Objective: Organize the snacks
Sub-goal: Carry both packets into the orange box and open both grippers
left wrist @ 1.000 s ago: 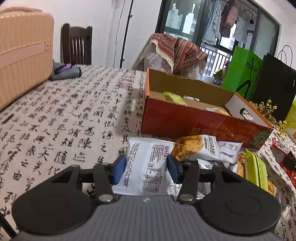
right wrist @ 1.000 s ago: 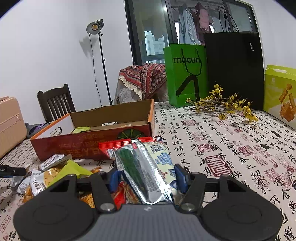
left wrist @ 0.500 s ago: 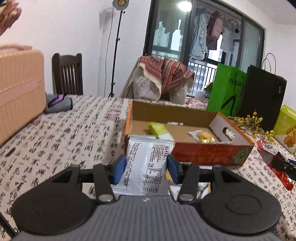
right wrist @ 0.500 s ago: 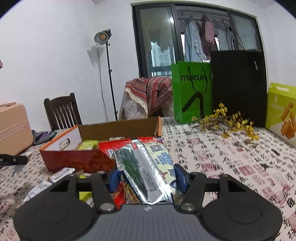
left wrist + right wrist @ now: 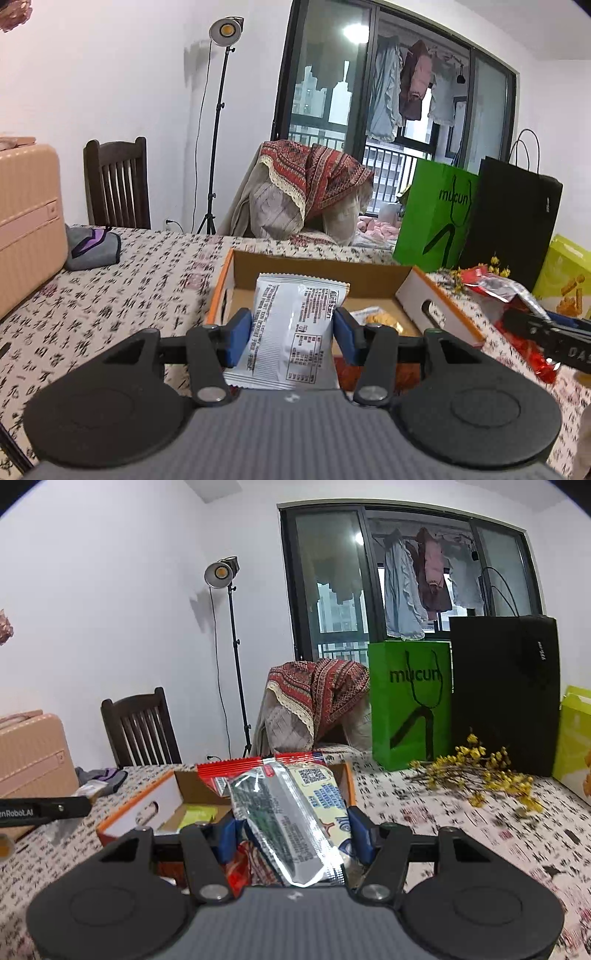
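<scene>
My left gripper [image 5: 291,334] is shut on a white snack packet [image 5: 293,328] with printed text, held upright in front of the open orange cardboard box [image 5: 369,275]. A yellow snack [image 5: 380,319] lies inside the box. My right gripper [image 5: 291,834] is shut on a bundle of snack packets [image 5: 288,812]: a silver-and-green one on top, red ones beneath. The same box [image 5: 147,805] sits behind it, a green packet [image 5: 195,814] inside. In the left wrist view the right gripper [image 5: 546,332] shows at the right edge with its red packets [image 5: 491,284].
The table [image 5: 92,306] has a calligraphy-print cloth. A pink suitcase [image 5: 26,221] and grey pouch [image 5: 92,245] stand at the left. Green bag [image 5: 412,705], black bag [image 5: 504,690], yellow flowers [image 5: 480,771] and a yellow-green box [image 5: 576,738] line the back right. A chair [image 5: 140,727] stands behind.
Both grippers have risen from the snack pile on the table, each carrying its packets, and the box now sits lower and nearer in both views.
</scene>
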`<state>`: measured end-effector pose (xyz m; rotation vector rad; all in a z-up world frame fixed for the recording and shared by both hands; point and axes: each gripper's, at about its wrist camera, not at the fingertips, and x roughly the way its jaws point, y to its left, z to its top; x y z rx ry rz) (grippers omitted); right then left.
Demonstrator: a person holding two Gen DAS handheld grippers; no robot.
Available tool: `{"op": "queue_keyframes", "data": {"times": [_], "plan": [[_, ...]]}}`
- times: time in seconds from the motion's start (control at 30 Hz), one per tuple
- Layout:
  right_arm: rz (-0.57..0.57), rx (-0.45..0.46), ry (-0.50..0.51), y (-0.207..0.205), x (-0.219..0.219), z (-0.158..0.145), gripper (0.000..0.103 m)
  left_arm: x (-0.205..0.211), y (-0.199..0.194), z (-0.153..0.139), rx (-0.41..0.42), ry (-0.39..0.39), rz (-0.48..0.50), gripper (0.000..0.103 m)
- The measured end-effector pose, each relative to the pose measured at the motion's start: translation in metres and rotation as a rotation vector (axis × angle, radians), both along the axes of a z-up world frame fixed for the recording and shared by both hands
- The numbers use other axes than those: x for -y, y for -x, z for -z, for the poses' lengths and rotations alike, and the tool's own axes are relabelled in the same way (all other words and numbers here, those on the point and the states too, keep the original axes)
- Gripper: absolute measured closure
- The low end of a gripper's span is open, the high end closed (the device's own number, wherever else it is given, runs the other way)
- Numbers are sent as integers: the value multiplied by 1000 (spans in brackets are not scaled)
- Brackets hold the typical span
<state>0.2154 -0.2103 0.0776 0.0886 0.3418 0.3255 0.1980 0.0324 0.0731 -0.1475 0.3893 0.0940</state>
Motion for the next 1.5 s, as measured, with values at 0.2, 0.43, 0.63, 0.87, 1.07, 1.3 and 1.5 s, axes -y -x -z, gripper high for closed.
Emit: {"op": "queue_keyframes", "data": {"times": [0.2, 0.43, 0.63, 0.87, 1.07, 1.3, 1.5], "plan": [[7, -7, 16, -28, -21, -9, 44, 4, -27, -7, 11, 20, -21, 53], [19, -41, 12, -67, -40, -11, 44, 6, -59, -8, 13, 8, -44, 53], [26, -87, 8, -100, -55, 1, 44, 2, -93, 2, -16, 2, -88, 53], [18, -104, -21, -122, -54, 24, 44, -11, -114, 28, -54, 21, -117, 53], [-18, -132, -14, -128, -57, 39, 44, -18, -121, 43, -90, 27, -113, 53], [-58, -164, -16, -128, -55, 44, 21, -20, -108, 40, -35, 50, -124, 15], [-52, -150, -45, -125, -49, 42, 0, -22, -104, 38, -22, 81, -115, 0]]}}
